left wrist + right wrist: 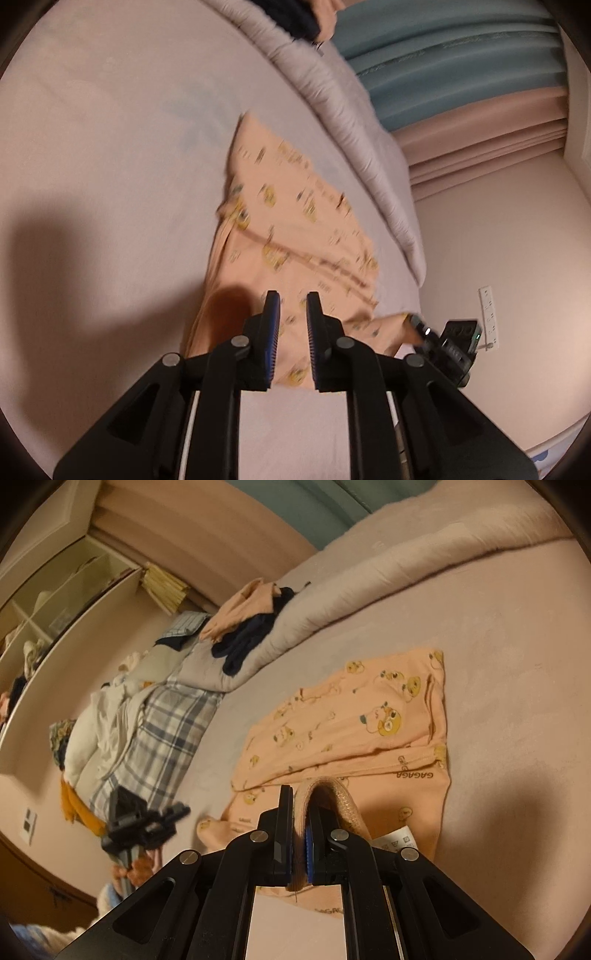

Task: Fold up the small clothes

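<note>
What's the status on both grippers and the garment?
Right gripper shut on the peach garment's ribbed hem. Left gripper open, nothing pinched. Garment half folded on the bed. Nothing in the way.

You work over a bed with a pale pink sheet [498, 635], a rolled grey duvet [354, 122] along its far edge. Teal and pink curtains [461, 74] hang behind. White wall socket [489, 317] low down. Open shelving [55, 602] opposite. Warm, dim light.
</note>
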Action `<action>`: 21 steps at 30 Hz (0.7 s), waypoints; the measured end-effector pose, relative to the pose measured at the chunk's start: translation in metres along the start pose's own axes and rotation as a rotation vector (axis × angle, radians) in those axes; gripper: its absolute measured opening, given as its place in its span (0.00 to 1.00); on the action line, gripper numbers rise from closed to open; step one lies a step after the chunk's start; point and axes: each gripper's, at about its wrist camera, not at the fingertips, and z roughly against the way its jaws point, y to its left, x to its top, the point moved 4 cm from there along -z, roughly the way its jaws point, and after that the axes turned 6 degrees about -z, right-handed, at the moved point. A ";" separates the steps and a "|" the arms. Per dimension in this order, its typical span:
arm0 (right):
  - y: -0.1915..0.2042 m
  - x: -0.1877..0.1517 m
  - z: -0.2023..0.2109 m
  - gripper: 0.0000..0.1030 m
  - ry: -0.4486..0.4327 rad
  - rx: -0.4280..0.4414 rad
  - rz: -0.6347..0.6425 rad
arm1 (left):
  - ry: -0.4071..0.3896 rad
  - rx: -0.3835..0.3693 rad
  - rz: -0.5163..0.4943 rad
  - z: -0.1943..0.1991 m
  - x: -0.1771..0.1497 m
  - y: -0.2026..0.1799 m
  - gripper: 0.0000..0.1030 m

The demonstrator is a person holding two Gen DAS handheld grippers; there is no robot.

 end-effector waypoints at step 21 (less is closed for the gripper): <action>0.000 -0.009 -0.001 0.08 0.019 -0.026 -0.015 | 0.142 -0.085 0.012 -0.037 -0.021 0.002 0.31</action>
